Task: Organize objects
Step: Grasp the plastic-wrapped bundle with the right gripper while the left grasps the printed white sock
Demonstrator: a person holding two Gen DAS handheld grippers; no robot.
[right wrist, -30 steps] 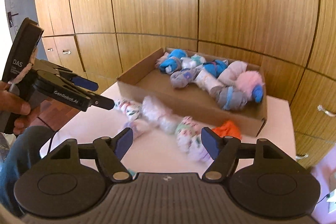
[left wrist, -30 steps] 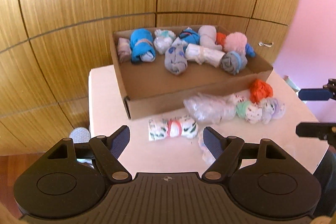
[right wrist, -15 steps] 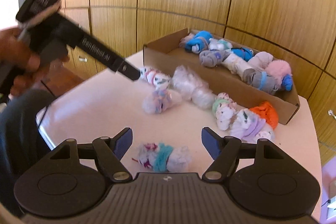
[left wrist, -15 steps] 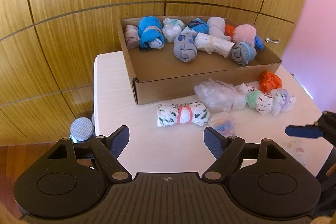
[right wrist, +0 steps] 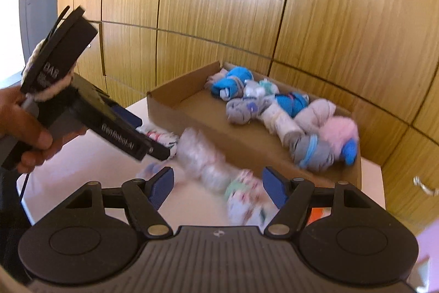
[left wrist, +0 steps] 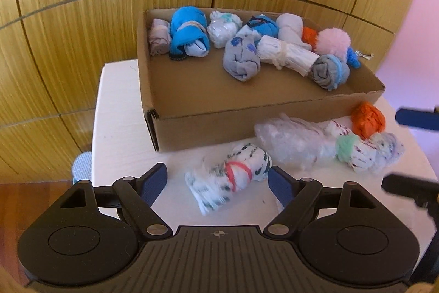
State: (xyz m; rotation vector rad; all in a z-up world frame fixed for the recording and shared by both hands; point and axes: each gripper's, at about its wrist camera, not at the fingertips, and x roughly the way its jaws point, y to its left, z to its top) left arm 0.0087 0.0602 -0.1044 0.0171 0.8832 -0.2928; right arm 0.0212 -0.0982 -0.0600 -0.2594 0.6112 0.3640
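**Both grippers spread over loose sock rolls, box half filled**

Left gripper [left wrist: 218, 183] is spread wide, nothing pinched, with a white patterned sock roll with a red band [left wrist: 229, 179] lying on the white worktop [left wrist: 120, 128] between and just ahead of its blue pads [left wrist: 155, 181]. Cardboard box [left wrist: 219, 125] sits at the back of the worktop against the wood-panelled cabinets [left wrist: 82, 18].

In the box, all along the far side: blue sock bundle [left wrist: 188, 33], grey rolled sock [left wrist: 241, 61], white ribbed roll tied with string [left wrist: 285, 55], fluffy pink bundle [left wrist: 332, 41], grey roll with a blue band [left wrist: 329, 72] (near half of the box floor is bare cardboard).

Loose on the worktop just in front of the box: clear plastic-wrapped bundle [left wrist: 290, 142], orange sock ball [left wrist: 367, 120] close against the box wall, white speckled roll with a green band [left wrist: 354, 153] touching the plastic bundle.

Right gripper [right wrist: 218, 187] is also spread, holding nothing; the blurred speckled roll lies just ahead of its pads. The person's left hand [right wrist: 24, 128] grips the left tool's handle in the right wrist view.
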